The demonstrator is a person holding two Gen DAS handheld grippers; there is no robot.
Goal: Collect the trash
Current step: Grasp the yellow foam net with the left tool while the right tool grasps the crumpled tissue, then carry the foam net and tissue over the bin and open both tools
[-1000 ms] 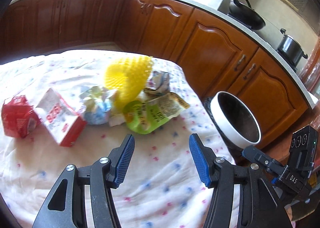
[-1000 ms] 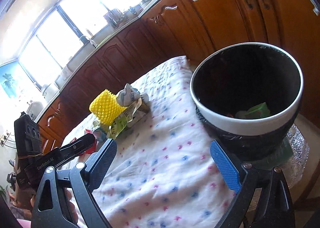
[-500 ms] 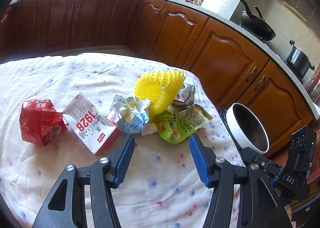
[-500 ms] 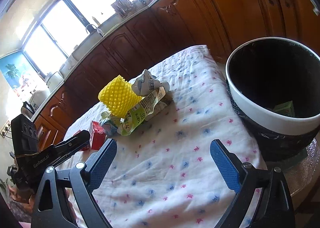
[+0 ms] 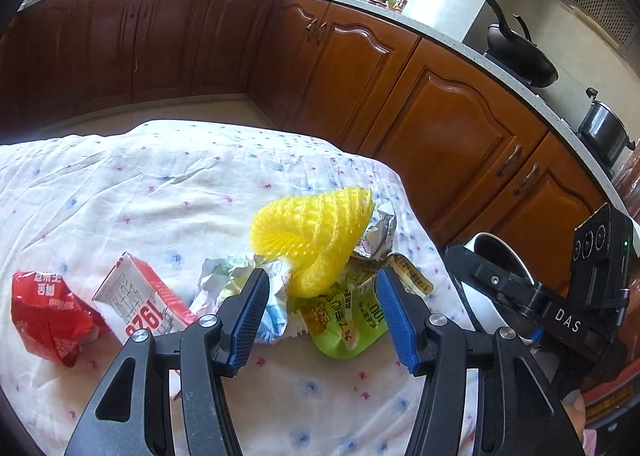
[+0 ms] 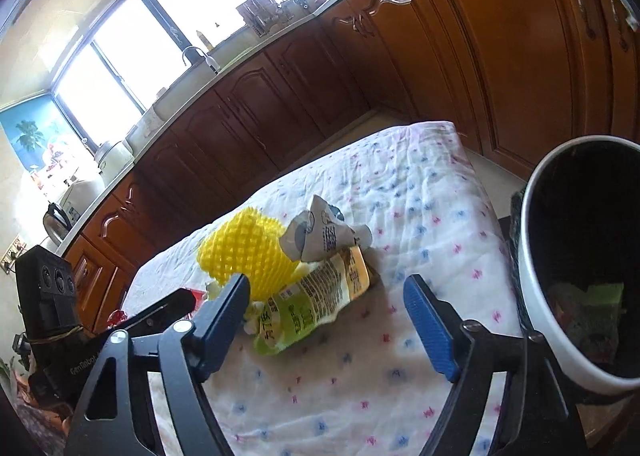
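In the left wrist view we see, from the left edge, a red bag (image 5: 48,316) lying on the cloth-covered desk (image 5: 120,192), then a red-and-white carton (image 5: 140,306) just beside it. Next comes crumpled paper (image 5: 224,280), touching the carton's right end. Our left tongs (image 5: 322,320) sit at lower centre, spread, with nothing pinched; the paper and a green pouch (image 5: 348,320) show through the gap between the blue pads. A yellow foam net (image 5: 312,232) rests on top of the pouch, and a silver wrapper (image 5: 380,228) pokes out behind the net. At the right edge a white-rimmed bin (image 5: 500,252) shows partly behind the other tool.

In the right wrist view the net (image 6: 248,252) lies left of centre, the wrapper (image 6: 324,236) touching its right side, the pouch (image 6: 316,300) under both. Our right tongs (image 6: 326,320) are closing, pads still apart, pressing nothing; the pouch lies beyond the gap. The bin (image 6: 536,296) fills the right edge beside the desk (image 6: 420,184), with green scraps inside.
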